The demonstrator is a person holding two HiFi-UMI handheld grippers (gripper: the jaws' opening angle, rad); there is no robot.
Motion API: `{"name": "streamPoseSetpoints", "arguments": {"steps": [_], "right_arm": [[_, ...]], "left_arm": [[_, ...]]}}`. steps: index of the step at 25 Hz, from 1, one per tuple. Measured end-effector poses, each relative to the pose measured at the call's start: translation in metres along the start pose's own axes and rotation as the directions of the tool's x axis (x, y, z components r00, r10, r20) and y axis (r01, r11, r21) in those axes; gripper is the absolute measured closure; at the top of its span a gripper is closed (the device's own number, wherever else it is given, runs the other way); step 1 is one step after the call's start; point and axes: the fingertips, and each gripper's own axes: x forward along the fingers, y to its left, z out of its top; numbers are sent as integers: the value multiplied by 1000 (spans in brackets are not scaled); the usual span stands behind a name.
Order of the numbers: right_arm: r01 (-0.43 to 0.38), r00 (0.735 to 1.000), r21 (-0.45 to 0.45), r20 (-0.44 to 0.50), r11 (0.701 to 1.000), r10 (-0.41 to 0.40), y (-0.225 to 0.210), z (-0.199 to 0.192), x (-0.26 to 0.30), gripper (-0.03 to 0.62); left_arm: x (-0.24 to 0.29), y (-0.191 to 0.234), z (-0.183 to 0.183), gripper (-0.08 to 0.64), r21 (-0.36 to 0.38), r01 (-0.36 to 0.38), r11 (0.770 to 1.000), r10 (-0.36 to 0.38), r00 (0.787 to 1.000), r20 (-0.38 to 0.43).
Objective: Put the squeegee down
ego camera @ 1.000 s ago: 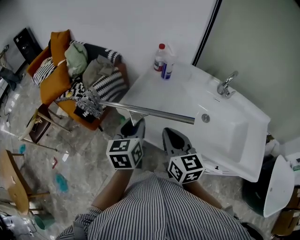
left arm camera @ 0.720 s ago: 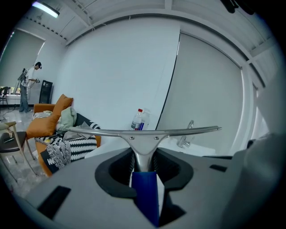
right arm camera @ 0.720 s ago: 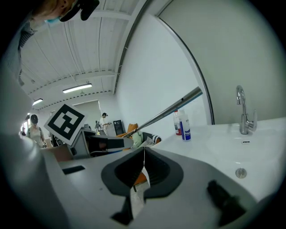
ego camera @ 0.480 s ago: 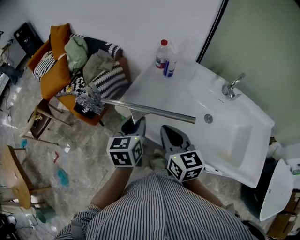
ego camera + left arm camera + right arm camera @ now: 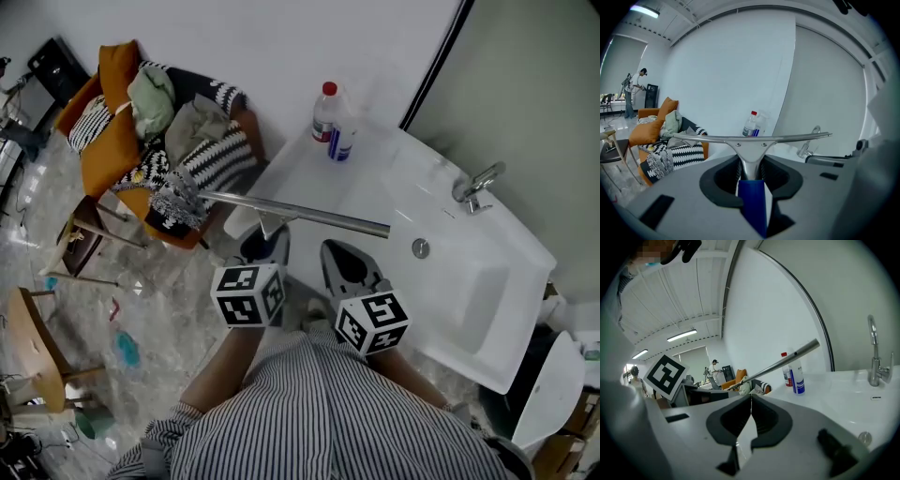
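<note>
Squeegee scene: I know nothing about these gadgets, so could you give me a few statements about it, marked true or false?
1. The left gripper grips the squeegee by its blue handle. True.
2. The right gripper grips it too. False: its jaws are shut together on nothing.
3. The squeegee lies on the sink. False: it is held up, not yet set down.
4. Two bottles stand on the sink by the wall. True.
5. The armchair is bare. False: clothes are piled on it.
</note>
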Motion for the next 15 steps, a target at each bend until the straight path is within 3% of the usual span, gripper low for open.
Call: {"name": "streamPoseSetpoints", "arguments": {"steps": [15], "right_arm": [[-8, 999, 43, -50, 999, 10, -47, 3, 40, 577]], "left_arm": [[60, 15, 15, 430, -11, -36, 999, 36, 998, -47]]}}
